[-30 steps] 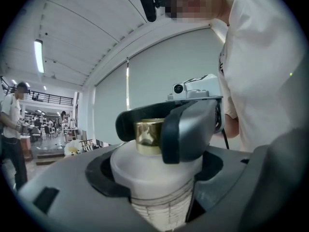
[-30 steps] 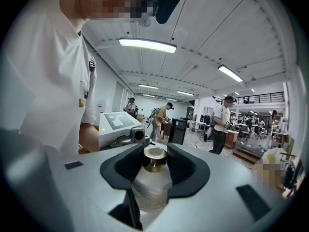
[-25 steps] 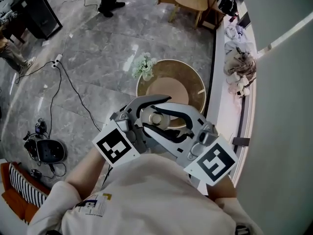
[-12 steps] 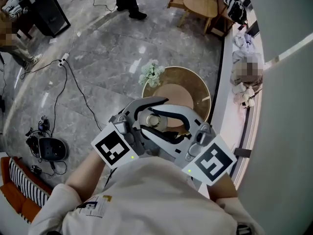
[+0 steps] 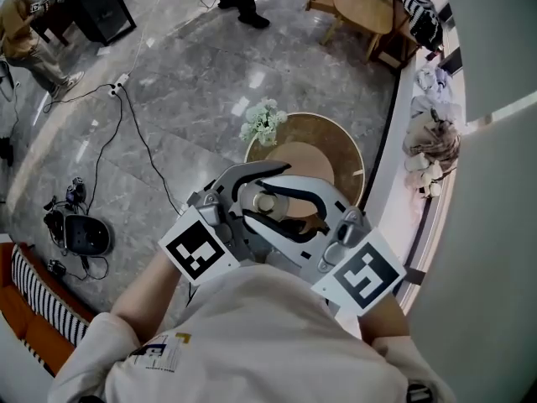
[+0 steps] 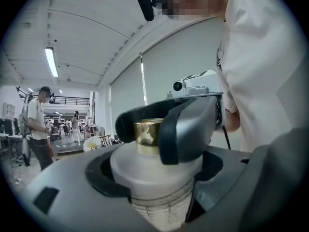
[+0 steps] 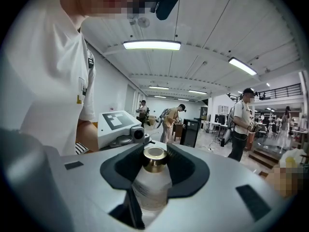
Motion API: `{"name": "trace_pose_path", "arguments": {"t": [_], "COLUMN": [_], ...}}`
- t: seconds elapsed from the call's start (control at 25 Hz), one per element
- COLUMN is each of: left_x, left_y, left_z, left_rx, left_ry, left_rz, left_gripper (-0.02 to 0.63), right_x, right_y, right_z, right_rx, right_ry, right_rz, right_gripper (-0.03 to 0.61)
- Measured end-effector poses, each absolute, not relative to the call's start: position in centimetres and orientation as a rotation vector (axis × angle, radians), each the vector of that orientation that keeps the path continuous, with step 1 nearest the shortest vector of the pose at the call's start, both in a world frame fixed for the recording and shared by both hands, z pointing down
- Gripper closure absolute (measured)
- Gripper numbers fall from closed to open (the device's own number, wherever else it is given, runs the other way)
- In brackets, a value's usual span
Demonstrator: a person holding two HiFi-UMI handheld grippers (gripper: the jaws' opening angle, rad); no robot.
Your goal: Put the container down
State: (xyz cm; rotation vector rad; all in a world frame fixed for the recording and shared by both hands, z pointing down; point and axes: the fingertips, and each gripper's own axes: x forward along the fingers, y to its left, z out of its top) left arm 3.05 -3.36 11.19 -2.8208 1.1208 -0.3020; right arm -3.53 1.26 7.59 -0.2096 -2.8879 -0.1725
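Note:
The container point(image 5: 267, 201) is a frosted bottle with a gold cap, held upright in the air over the near edge of a round wooden table point(image 5: 340, 145). My left gripper point(image 5: 281, 198) comes in from the left and is shut on the container's body point(image 6: 154, 175). From the right, my right gripper point(image 5: 262, 210) is shut on the same container point(image 7: 150, 185). The two pairs of jaws cross around it. The gold cap point(image 7: 154, 159) stands above the pads. The container's base is hidden by the jaws.
A small bunch of white flowers point(image 5: 264, 122) stands at the table's far left edge. Cables and a dark device point(image 5: 80, 235) lie on the grey floor at left. A ledge with piled cloth point(image 5: 432, 141) runs along the right. People stand at the far side.
Both grippers keep the same hold on the container. The floor, table and flowers have slid a little rightward and downward in the head view as the person moves along.

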Motion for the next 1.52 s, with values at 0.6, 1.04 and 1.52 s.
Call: {"name": "trace_pose_path", "arguments": {"t": [0.6,1.04,1.52], "left_x": [3.2,0.0,-1.4], "left_y": [-6.5,-9.1,-11.1], "left_z": [16.8,23.6,32.8], "left_rx": [-2.826,-2.822,-2.86], "left_ry": [1.162,1.238,1.231], "left_rz": [-0.183,-0.199,-0.18], "left_gripper": [0.261,0.261,0.261], "right_x": [-3.6,-6.5,-8.2], "right_y": [-1.9,-4.2,-6.3], "right_z": [13.9,20.5,29.6], "right_rx": [-0.237,-0.324,-0.302], "right_ry": [-2.84,-2.841,-2.832], "right_rz": [-0.16,-0.153,-0.12], "right_gripper": [0.434,0.434,0.434]}}
